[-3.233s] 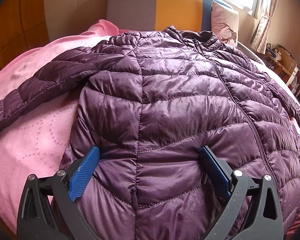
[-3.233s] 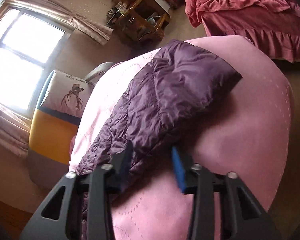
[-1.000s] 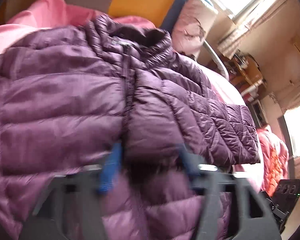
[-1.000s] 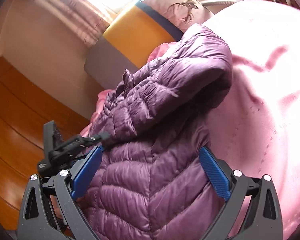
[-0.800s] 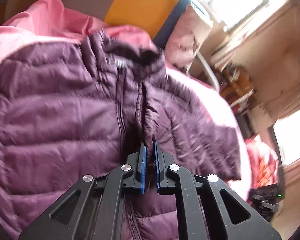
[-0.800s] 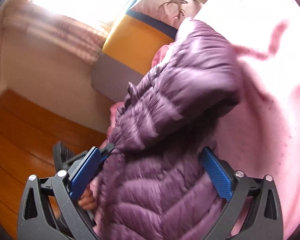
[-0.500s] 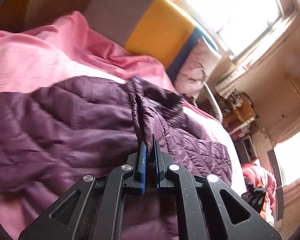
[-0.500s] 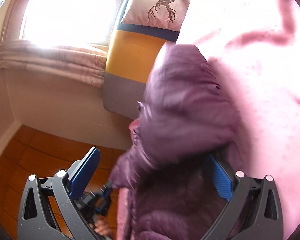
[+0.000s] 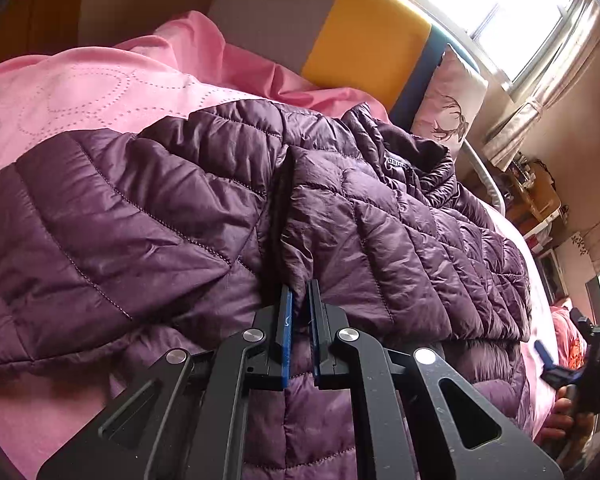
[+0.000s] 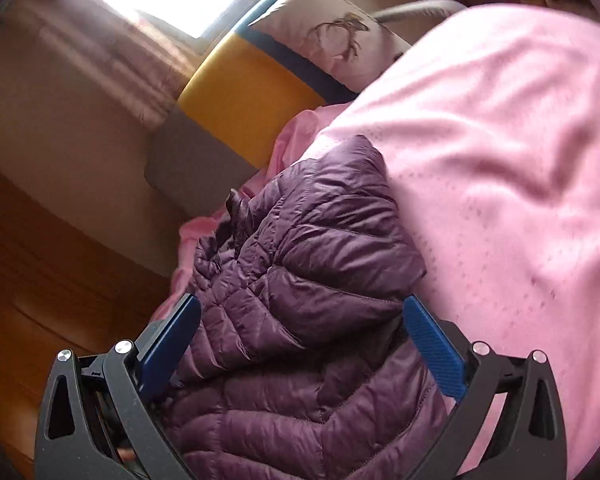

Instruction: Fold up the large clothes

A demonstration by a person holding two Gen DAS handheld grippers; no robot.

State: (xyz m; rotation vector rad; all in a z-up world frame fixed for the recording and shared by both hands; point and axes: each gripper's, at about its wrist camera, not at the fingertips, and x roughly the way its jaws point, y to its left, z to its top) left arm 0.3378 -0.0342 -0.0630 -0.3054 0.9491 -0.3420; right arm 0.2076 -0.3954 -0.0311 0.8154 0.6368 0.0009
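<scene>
A purple quilted puffer jacket (image 9: 148, 216) lies spread on the pink bed cover (image 9: 72, 100). Its right sleeve (image 9: 400, 240) is folded across the front. My left gripper (image 9: 300, 292) is shut on the cuff edge of that sleeve, holding it over the middle of the jacket. In the right wrist view the jacket (image 10: 312, 280) lies bunched below my right gripper (image 10: 300, 312), which stands open above the fabric with nothing pinched between its blue pads (image 10: 432, 344). That same gripper (image 9: 568, 356) shows at the bed's right edge in the left wrist view, held by a hand.
A grey, yellow and blue headboard (image 9: 340, 40) and a deer-print pillow (image 9: 448, 108) stand at the bed's head. A desk with clutter (image 9: 536, 196) sits by the window. A wooden floor (image 10: 40, 280) runs beside the bed.
My left gripper closed on the sleeve's cuff and carried it left across the jacket, folding the sleeve over the front. The right gripper stayed open and drew back from the jacket.
</scene>
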